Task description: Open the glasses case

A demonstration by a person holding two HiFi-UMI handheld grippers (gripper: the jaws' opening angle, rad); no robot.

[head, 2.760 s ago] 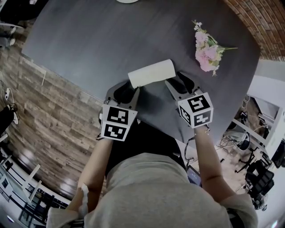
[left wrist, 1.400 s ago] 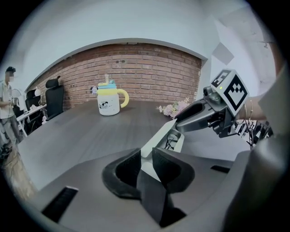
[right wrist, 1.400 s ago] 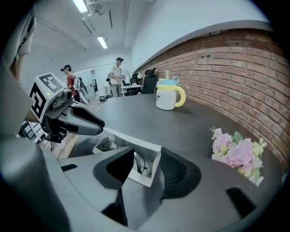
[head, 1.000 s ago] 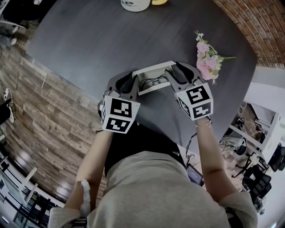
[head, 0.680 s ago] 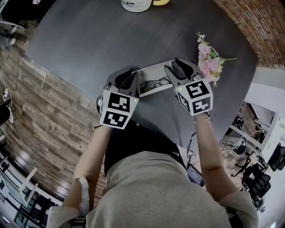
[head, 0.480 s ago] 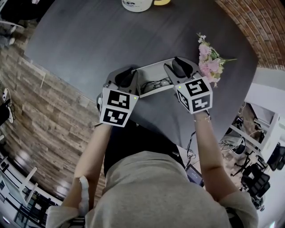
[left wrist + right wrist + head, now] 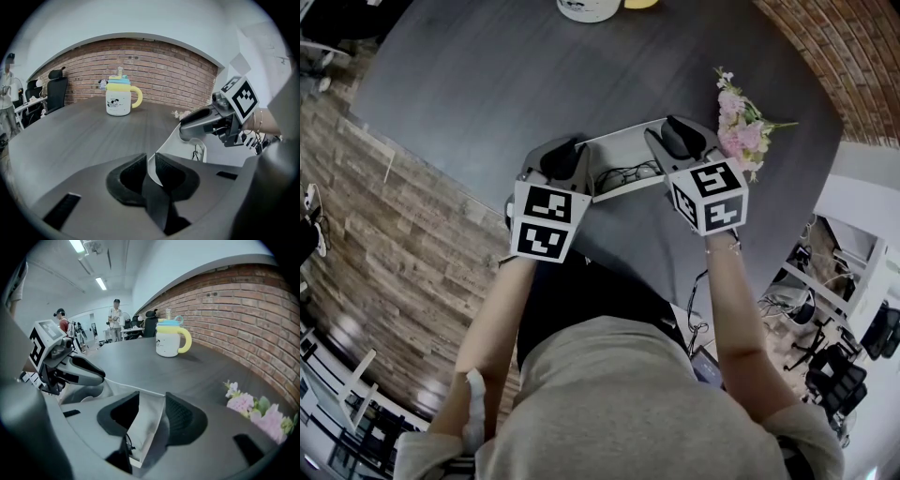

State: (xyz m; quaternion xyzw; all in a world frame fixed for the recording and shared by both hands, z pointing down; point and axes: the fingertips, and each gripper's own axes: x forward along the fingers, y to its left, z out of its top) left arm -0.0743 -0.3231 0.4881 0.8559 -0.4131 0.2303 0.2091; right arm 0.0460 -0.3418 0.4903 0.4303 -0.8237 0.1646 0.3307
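Observation:
The white glasses case [image 7: 623,148] lies open on the dark table [image 7: 487,84], its lid tipped up toward the far side. Dark-framed glasses [image 7: 623,175] lie inside. My left gripper [image 7: 565,156] is at the case's left end, its jaws nearly together, pinching a thin white edge of the case [image 7: 151,174]. My right gripper [image 7: 675,139] is at the right end, jaws wide, with the case's end wall [image 7: 146,427] clamped between the pads. The glasses [image 7: 125,444] show just below that wall. Across the case, the left gripper view shows the right gripper [image 7: 202,123].
A white mug with a yellow handle [image 7: 586,7] stands at the table's far side. Pink flowers [image 7: 736,117] lie just right of the right gripper. The table's near edge runs close under both grippers. People and office chairs are far off in the right gripper view.
The case was closed in the oldest frame and stands open now. Over the last second both grippers stayed on its ends and the lid tipped slightly further back.

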